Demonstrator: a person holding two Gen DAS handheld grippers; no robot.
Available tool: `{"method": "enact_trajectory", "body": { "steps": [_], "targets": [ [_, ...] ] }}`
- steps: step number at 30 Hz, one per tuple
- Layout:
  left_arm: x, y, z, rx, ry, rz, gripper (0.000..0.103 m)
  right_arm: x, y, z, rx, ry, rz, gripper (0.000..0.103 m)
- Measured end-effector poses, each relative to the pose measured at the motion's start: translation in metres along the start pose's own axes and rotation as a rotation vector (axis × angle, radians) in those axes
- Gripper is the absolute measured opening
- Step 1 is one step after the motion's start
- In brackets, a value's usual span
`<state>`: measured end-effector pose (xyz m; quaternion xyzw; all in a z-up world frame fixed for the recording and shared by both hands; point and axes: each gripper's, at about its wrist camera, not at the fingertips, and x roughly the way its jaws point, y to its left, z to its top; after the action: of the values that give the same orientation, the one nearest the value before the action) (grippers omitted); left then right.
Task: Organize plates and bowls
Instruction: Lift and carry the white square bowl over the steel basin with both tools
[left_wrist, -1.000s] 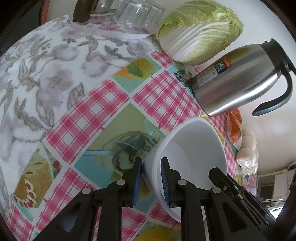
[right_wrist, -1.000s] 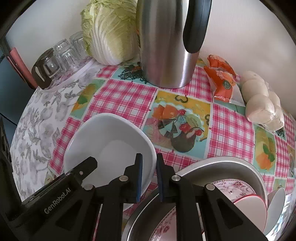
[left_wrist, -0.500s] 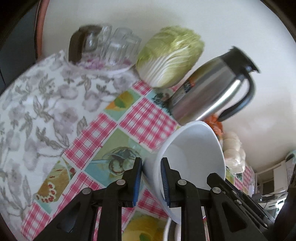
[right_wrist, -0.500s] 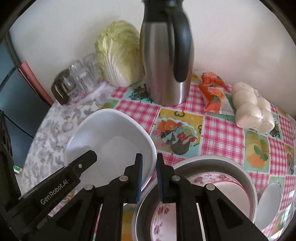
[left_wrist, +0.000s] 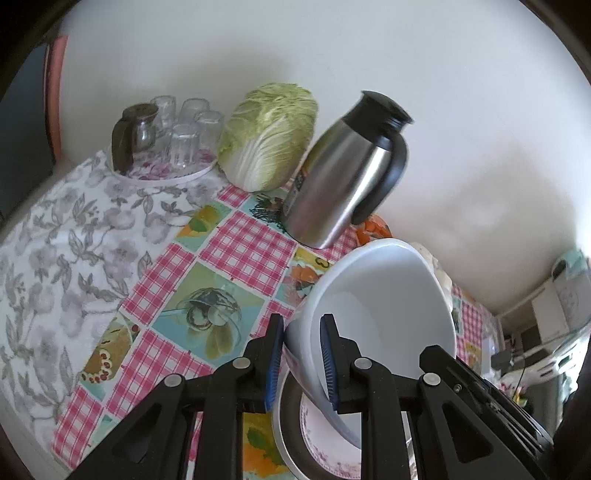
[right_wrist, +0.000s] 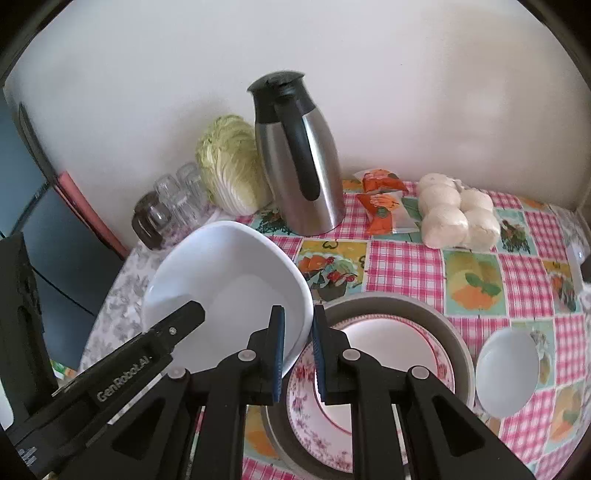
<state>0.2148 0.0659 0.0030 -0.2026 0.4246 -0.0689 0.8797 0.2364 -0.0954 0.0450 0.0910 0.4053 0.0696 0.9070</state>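
Right wrist: both claws pinch white bowl.

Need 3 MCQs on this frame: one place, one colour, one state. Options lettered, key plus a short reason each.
1. Where is the flowered plate?
A. Inside the grey basin
B. On the thermos jug
C. Under the cabbage

2. What colour is the thermos jug handle?
A. Red
B. Black
C. White

3. How is the large white bowl held?
A. Lying flat on the cloth
B. Upside down in the basin
C. Gripped at the rim by both hand-held grippers

A: the basin's rim rings the plate.
B: the handle is dark.
C: left hand-held gripper and right hand-held gripper each clamp the rim.
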Motion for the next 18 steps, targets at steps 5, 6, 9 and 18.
{"method": "enact_trajectory", "body": {
  "steps": [5,6,9,18],
  "targets": [
    [-0.008,-0.019,-0.013,0.059,-0.003,0.016,0.023,-0.021,-0.016,-0.017,0.04,-0.05,0.015,0.015],
    [-0.01,-0.022,-0.016,0.07,-0.003,0.019,0.023,-0.025,-0.018,-0.02,0.044,-0.058,0.014,0.015],
    [-0.014,-0.032,-0.023,0.098,-0.006,0.025,0.023,-0.032,-0.025,-0.026,0.06,-0.078,0.013,0.015],
    [-0.021,-0.05,-0.032,0.121,-0.02,0.048,0.023,-0.05,-0.04,-0.033,0.045,-0.103,0.032,0.016]
  ]
}}
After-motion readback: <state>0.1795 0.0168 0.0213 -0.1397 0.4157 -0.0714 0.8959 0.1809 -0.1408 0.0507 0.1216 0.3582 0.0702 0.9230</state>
